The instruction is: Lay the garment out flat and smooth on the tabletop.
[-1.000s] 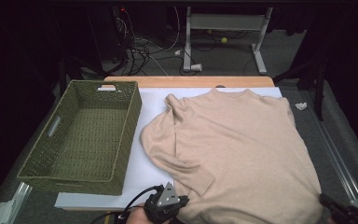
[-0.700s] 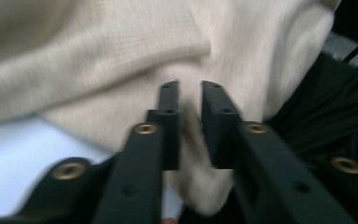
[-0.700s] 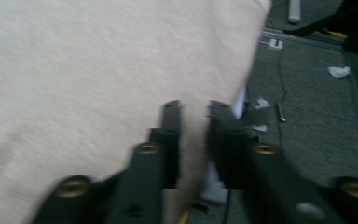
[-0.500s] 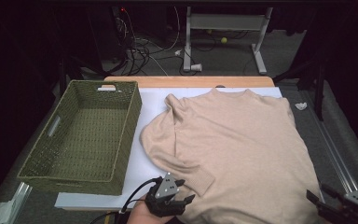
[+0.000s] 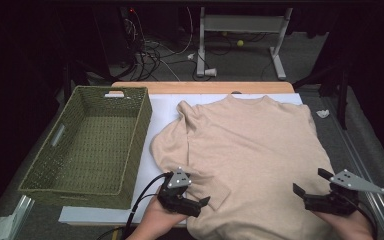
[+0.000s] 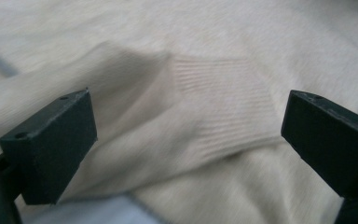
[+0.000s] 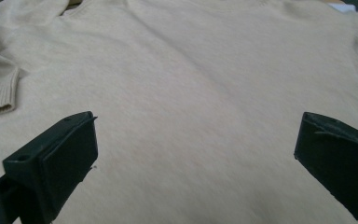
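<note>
The left tool (image 5: 196, 204) sat low at the near edge of the worktop (image 5: 165, 107), its jaws just having spread wide with nothing pinched between them. Directly ahead of those jaws lay the ribbed cuff (image 6: 223, 102) of a folded-in sleeve, resting loose on the beige sweater (image 5: 250, 150). The right tool (image 5: 314, 187) hovered at the sweater's near right hem, its jaws likewise just opened wide and holding nothing, with the flat body of the garment stretching away in front of it. Beyond both tools the sweater lay spread out, its neck at the far edge. Off to the left tool's far left stood a green woven basket (image 5: 130, 150).
</note>
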Demonstrator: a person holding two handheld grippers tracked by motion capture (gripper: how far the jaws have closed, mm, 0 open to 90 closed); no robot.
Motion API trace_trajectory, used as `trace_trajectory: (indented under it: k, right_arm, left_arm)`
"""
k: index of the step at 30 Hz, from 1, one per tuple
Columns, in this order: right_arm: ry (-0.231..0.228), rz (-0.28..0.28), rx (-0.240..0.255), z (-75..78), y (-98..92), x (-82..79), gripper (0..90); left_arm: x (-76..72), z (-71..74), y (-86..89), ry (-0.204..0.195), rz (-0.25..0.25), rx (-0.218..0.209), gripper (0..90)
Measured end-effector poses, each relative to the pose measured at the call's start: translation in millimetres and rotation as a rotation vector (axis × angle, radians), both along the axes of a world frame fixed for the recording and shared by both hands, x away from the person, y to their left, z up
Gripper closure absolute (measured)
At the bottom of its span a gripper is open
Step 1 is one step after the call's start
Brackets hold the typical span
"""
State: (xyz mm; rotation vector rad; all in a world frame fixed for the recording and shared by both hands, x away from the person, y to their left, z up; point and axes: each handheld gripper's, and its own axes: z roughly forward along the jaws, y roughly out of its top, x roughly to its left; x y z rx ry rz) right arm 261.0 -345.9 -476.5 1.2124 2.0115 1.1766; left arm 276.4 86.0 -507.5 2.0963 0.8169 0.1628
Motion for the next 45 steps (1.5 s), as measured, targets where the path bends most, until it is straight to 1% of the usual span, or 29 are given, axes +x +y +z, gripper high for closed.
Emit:
trace_trajectory:
  k: [1, 2, 3, 5, 7, 10, 11, 13, 14, 16, 17, 18, 20, 21, 23, 24, 26, 27, 29, 30, 33, 36, 37, 38, 40, 41, 43, 44, 45]
  right_arm:
    - [0.000, 0.000, 0.000, 0.0, 0.0, 0.0, 0.0]
    - [-0.002, 0.007, -0.001, 0.9, 4.2, 3.5, 0.0]
    - [-0.002, 0.016, -0.002, 1.6, 8.6, 7.1, 0.0]
    - [-0.001, 0.045, -0.009, 2.5, 20.3, 14.9, 0.0]
    - [-0.003, 0.076, -0.016, 2.8, 32.7, 21.6, 0.0]
    - [-0.007, 0.126, -0.032, 3.2, 55.5, 31.7, 0.0]
    - [-0.006, 0.141, -0.037, 3.1, 62.4, 34.9, 0.0]
    - [-0.014, 0.171, -0.056, 1.9, 76.4, 42.0, 0.0]
    - [-0.019, 0.182, -0.054, 0.7, 81.7, 44.2, 0.0]
    - [-0.027, 0.195, -0.034, -4.0, 89.5, 44.9, 0.0]
    - [-0.021, 0.203, -0.037, -6.9, 93.1, 44.6, 0.0]
    - [-0.013, 0.223, -0.052, -9.9, 96.5, 44.7, 0.0]
    - [0.003, 0.227, -0.038, -13.5, 98.6, 44.5, 0.0]
    - [0.003, 0.227, -0.038, -13.5, 98.6, 44.5, 0.0]
    - [0.009, 0.238, -0.045, -16.1, 100.4, 44.0, 0.0]
    - [0.010, 0.242, -0.043, -16.6, 100.5, 43.9, 0.0]
    - [0.008, 0.242, -0.037, -17.0, 99.9, 42.6, 0.0]
    - [0.006, 0.243, -0.030, -17.1, 98.8, 41.5, 0.0]
    - [0.006, 0.248, -0.013, -18.0, 95.8, 37.8, 0.0]
    - [0.006, 0.248, -0.015, -18.4, 94.4, 36.3, 0.0]
    - [0.006, 0.235, -0.016, -19.0, 90.1, 34.7, 0.0]
    - [0.008, 0.220, -0.011, -18.3, 87.7, 33.8, 0.0]
    - [0.006, 0.219, -0.011, -18.3, 87.3, 33.5, 0.1]
    - [0.006, 0.218, -0.013, -18.3, 87.3, 33.1, 0.1]
    - [0.006, 0.219, -0.015, -18.1, 87.2, 32.1, 0.1]
    - [0.004, 0.219, -0.015, -18.0, 87.0, 31.8, 0.1]
    - [0.004, 0.218, -0.013, -18.0, 86.7, 31.6, 0.1]
    - [0.004, 0.216, -0.009, -18.1, 86.5, 31.4, 0.1]
    - [0.004, 0.213, -0.008, -18.1, 86.2, 31.5, 0.2]
  left_arm:
    - [-0.2, 0.1, 5.0, -0.001, 0.010, 0.001, 2.2]
    - [0.5, 0.0, 10.2, 0.008, 0.024, -0.004, 2.2]
    - [1.5, -0.7, 15.9, 0.021, 0.041, -0.022, 2.2]
    - [2.2, -2.1, 22.6, 0.030, 0.061, -0.032, 2.3]
    - [0.0, -3.4, 25.8, 0.026, 0.071, -0.021, 2.4]
    - [-5.1, -4.0, 27.2, -0.001, 0.080, 0.007, 2.4]
    - [-6.7, -4.0, 27.0, -0.012, 0.073, 0.021, 3.1]
    - [-11.1, -4.1, 25.7, -0.043, 0.057, 0.039, 11.6]
    - [-12.2, -4.6, 24.7, -0.044, 0.052, 0.043, 14.1]
    - [-13.4, -5.6, 22.1, -0.037, 0.041, 0.042, 17.5]
    - [-13.1, -6.1, 18.7, -0.030, 0.030, 0.039, 19.6]
    - [-13.1, -6.1, 18.7, -0.030, 0.030, 0.039, 19.7]
    - [-12.2, -6.1, 9.3, -0.029, 0.008, 0.050, 19.8]
    - [-11.1, -6.1, 3.3, -0.028, 0.001, 0.057, 19.8]
    - [-5.9, -6.1, -8.9, -0.011, -0.016, 0.071, 19.7]
    - [-2.7, -6.5, -13.8, -0.001, -0.019, 0.086, 19.7]
    - [4.3, -8.4, -21.5, 0.024, -0.014, 0.110, 19.8]
    - [5.8, -9.7, -24.6, 0.035, 0.001, 0.126, 19.9]
    - [4.9, -9.0, -24.8, 0.032, 0.011, 0.139, 26.6]
    - [4.1, -8.7, -23.3, 0.029, 0.010, 0.135, 33.9]
    - [1.7, -11.1, -19.0, -0.002, 0.005, 0.129, 53.9]
    - [1.0, -12.4, -17.0, -0.024, 0.011, 0.125, 67.4]
    - [1.4, -12.9, -15.9, -0.022, 0.012, 0.115, 70.6]
    - [1.7, -12.7, -14.4, -0.019, 0.014, 0.102, 72.8]
    - [0.6, -11.1, -12.1, -0.036, 0.011, 0.085, 75.1]
    - [0.6, -11.1, -12.1, -0.036, 0.011, 0.085, 75.5]
    - [-0.9, -6.9, -9.1, -0.044, 0.007, 0.056, 75.5]
    - [-2.9, -3.0, -7.6, -0.056, 0.006, 0.045, 75.6]
    - [-4.8, 0.4, -7.2, -0.069, 0.002, 0.047, 75.5]
